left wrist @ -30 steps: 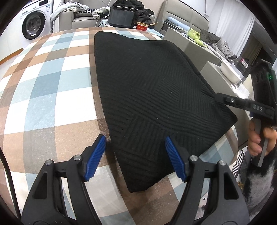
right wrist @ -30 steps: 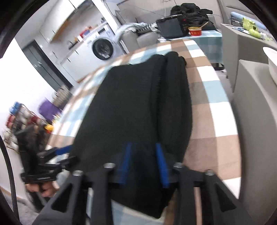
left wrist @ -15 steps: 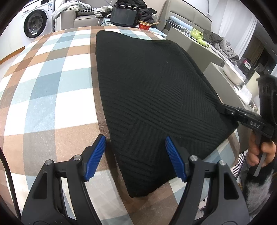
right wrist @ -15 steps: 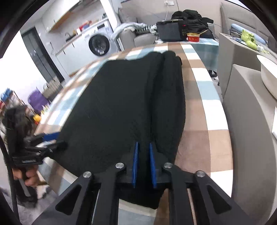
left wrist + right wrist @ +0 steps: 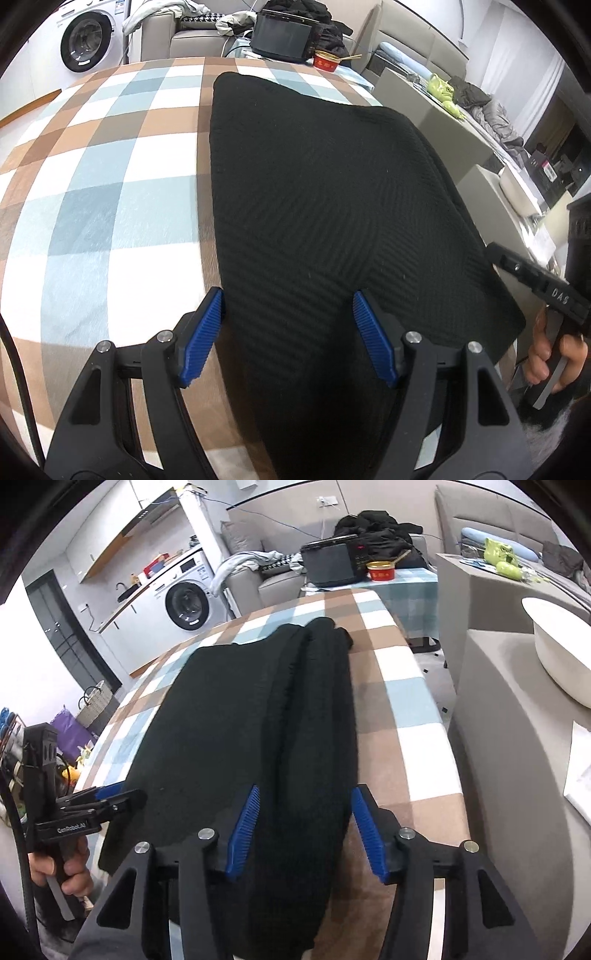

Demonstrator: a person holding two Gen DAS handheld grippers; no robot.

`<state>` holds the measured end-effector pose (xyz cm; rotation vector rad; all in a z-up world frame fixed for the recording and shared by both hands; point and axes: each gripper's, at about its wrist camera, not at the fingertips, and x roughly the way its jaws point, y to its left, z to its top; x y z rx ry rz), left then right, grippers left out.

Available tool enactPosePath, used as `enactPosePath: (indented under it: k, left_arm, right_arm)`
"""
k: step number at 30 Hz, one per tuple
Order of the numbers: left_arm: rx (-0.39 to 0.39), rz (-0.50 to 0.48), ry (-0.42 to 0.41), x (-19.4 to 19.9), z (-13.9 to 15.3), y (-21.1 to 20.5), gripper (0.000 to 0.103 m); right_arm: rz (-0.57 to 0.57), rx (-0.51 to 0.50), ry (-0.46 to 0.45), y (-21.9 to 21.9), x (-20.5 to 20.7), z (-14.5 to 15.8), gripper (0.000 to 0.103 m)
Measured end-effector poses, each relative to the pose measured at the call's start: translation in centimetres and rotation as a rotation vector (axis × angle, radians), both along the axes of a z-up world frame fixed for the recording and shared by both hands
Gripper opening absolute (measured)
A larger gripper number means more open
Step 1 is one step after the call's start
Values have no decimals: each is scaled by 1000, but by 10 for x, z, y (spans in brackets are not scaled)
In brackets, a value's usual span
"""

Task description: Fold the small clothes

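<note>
A black ribbed knit garment (image 5: 325, 206) lies flat on the checked tablecloth (image 5: 103, 206). Its right side is folded over into a thick roll (image 5: 314, 716). My left gripper (image 5: 287, 299) hovers open over the garment's near end, and black knit fills the gap between its blue pads (image 5: 201, 339). My right gripper (image 5: 304, 794) straddles the near end of the roll. Its jaws are opening, with the roll between the pads (image 5: 243, 823) and the pads off it. In the right wrist view the left gripper (image 5: 110, 797) shows at the garment's left corner, in a hand.
The table's right edge drops off beside a grey cabinet (image 5: 517, 738) bearing a white bowl (image 5: 557, 653). Past the far end stand a black appliance (image 5: 330, 565), a red bowl (image 5: 380, 570), a sofa with clothes and a washing machine (image 5: 188, 603).
The right gripper's jaws, pinched narrow on the garment's folded edge half a second ago, have spread apart. The left gripper has moved over the garment's near end, still open.
</note>
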<state>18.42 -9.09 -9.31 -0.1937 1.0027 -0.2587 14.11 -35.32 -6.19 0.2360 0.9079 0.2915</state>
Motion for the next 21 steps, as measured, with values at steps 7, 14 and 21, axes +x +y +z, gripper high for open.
enactPosePath:
  k: [7, 14, 21]
  left_arm:
    - [-8, 10, -6, 10, -2, -1, 69]
    - [-8, 12, -13, 11, -2, -2, 68]
    - [13, 28, -19, 11, -3, -6, 68]
  right_arm:
    - [16, -6, 29, 9, 15, -8, 56]
    - [23, -25, 25, 16, 19, -6, 58]
    - [44, 11, 34, 14, 22, -5, 60]
